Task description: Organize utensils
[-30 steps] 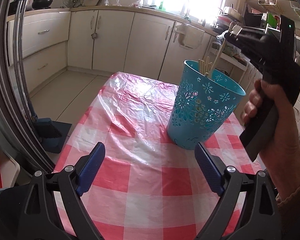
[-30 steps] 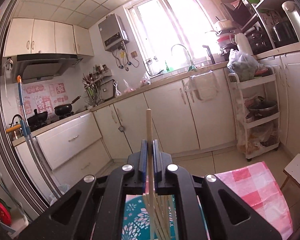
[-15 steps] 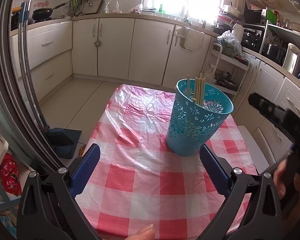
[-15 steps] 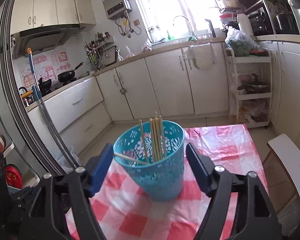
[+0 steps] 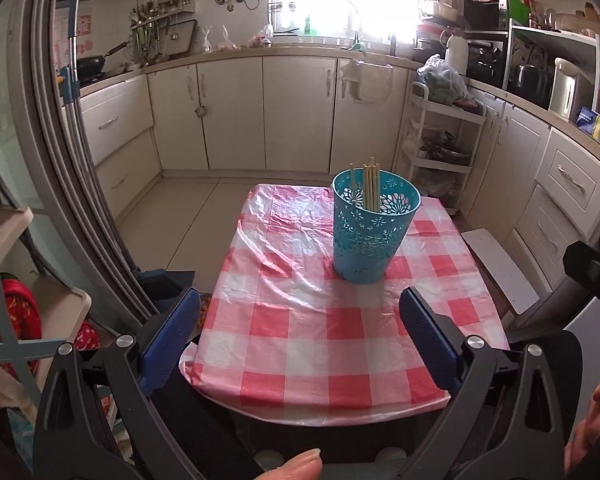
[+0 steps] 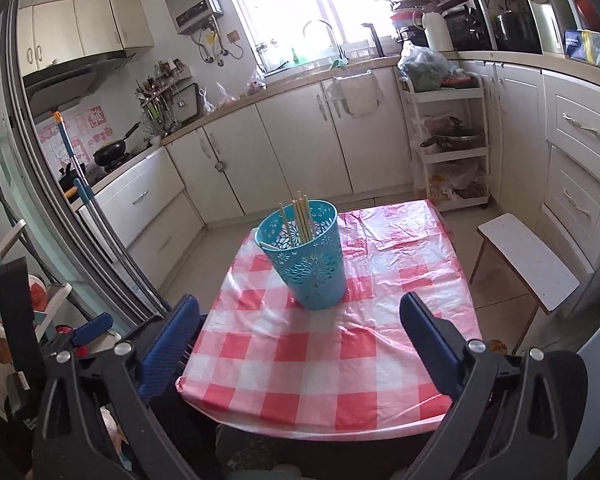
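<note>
A home kitchen: cream cabinets (image 6: 300,152), sink tap (image 6: 324,34) (under a window (image 6: 300,4)), frying pan (image 6: 110,148) on the stove.

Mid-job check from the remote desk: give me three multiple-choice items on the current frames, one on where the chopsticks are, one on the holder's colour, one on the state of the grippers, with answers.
1. Where are the chopsticks?
A. flat on the tablecloth
B. standing in the basket
C. in the right gripper

2. What colour is the basket?
A. teal blue
B. white
C. red

3. How do the left gripper and right gripper stand?
A. both shut
B. one shut on a chopstick
C. both open, empty

Answers:
1 B, the sticks rise above the basket rim.
2 A, its pierced wall is teal against the pink checked tablecloth.
3 C, each pair of blue pads is wide apart with nothing between.
</note>
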Demonstrator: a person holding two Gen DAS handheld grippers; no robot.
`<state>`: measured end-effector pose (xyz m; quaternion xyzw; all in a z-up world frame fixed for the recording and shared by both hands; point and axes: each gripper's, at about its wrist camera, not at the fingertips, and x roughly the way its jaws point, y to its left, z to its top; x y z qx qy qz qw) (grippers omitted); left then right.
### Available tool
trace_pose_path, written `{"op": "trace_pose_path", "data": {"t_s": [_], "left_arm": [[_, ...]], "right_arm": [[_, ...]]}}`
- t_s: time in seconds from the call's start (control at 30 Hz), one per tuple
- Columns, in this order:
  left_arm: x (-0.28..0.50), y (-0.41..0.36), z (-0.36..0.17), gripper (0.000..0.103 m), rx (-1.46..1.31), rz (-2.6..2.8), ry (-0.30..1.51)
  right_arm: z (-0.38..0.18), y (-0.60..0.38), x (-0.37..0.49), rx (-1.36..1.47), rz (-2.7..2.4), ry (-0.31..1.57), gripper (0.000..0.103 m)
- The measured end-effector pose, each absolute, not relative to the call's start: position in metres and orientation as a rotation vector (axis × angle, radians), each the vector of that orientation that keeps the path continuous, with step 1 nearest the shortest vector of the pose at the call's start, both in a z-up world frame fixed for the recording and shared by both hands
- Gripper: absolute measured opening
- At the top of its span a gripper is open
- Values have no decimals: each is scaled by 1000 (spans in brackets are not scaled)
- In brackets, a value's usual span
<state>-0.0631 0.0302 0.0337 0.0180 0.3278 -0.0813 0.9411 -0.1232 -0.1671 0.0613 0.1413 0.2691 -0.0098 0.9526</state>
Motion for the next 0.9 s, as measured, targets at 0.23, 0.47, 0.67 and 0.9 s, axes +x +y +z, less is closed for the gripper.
{"op": "trace_pose_path", "data": {"t_s": [0.23, 0.47, 0.67, 0.9], "left_arm": [[-105, 47, 47, 96, 47, -105, 626], [-123, 45, 55, 96, 63, -119, 600], [-125, 45, 59, 96, 56, -113, 584], [-128, 43, 61, 96, 60, -101, 569]], "right_arm": [[64, -144, -160, 284, -38, 486, 96], [60, -133, -169, 259, -21, 490, 96], [63, -129, -175, 228, -24, 459, 96], [67, -125, -182, 204, -18, 430, 96]]}}
